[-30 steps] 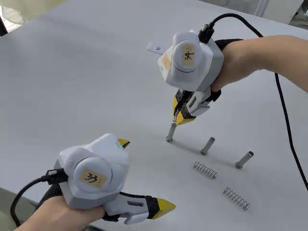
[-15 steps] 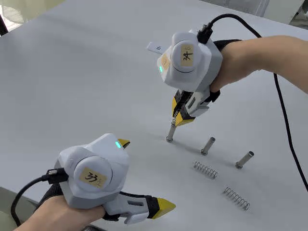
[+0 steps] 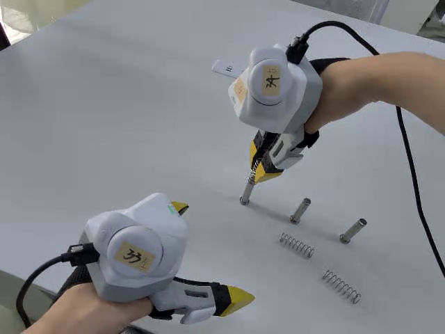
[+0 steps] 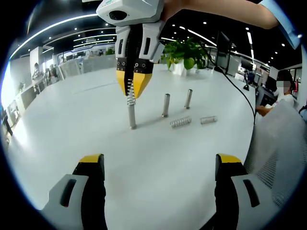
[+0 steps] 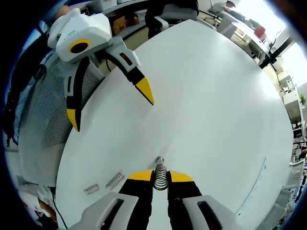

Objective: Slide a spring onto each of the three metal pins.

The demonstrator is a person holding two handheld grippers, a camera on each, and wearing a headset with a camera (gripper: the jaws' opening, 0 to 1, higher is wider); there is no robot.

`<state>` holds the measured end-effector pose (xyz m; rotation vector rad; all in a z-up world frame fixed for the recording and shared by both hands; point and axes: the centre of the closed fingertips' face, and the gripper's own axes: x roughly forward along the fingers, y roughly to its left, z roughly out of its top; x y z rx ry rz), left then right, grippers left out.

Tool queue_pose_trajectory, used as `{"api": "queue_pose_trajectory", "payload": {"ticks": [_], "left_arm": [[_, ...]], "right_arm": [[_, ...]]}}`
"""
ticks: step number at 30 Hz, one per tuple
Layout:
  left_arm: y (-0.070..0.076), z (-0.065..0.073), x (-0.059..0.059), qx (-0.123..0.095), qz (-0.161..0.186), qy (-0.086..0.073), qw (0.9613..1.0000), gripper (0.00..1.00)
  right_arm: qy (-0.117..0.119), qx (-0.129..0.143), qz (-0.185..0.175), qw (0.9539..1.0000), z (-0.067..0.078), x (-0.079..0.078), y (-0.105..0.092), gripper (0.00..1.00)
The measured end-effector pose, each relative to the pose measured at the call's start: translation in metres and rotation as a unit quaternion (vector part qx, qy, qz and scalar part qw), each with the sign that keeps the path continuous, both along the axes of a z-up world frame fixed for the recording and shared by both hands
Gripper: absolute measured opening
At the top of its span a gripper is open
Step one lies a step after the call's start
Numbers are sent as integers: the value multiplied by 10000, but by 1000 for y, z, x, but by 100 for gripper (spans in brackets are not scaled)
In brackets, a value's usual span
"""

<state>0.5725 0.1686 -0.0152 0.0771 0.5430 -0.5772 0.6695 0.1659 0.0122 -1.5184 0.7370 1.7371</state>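
Spring (image 4: 129,92) | held in right claw (image 3: 261,171) | lower end at pin (image 4: 132,117) top

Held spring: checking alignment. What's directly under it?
An upright metal pin stands under the spring held by the right gripper. The jaws cover its upper coils; whether the pin's tip is inside cannot be told.

Open desk (image 3: 104,90) all around one crowded spot.
Three upright pins (image 3: 300,210) and two loose springs (image 3: 297,245) sat close together by the right hand-held gripper (image 3: 259,174).
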Motion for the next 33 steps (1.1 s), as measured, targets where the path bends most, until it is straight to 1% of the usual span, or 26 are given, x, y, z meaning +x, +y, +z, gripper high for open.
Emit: {"api": "queue_pose_trajectory", "payload": {"ticks": [4, 7, 23, 27, 28, 29, 33], "left_arm": [[0, -1, -1, -10, 14, 13, 10000, 95], [0, -2, -1, -5, 7, 20, 10000, 95], [0, -5, -1, -42, 45, 65, 10000, 94], [0, -5, -1, -48, 48, 81, 9999, 94], [0, -6, -1, -44, 46, 81, 9999, 94], [0, -6, -1, -44, 42, 81, 9999, 94], [-2, -6, -1, -65, 40, 99, 9999, 94]], "right_arm": [[21, 4, -5, 10000, -3, -1, 1, 7], [-6, -42, 35, 10000, -6, -2, 0, 7], [-10, -290, 120, 9995, -28, -7, -1, 8], [-7, -301, 124, 9995, -33, -8, -2, 8], [1, -299, 110, 9995, -37, -7, -1, 8], [4, -292, 99, 9995, -38, -7, -1, 8], [-4, -297, 101, 9995, -42, -8, -4, 8]]}}
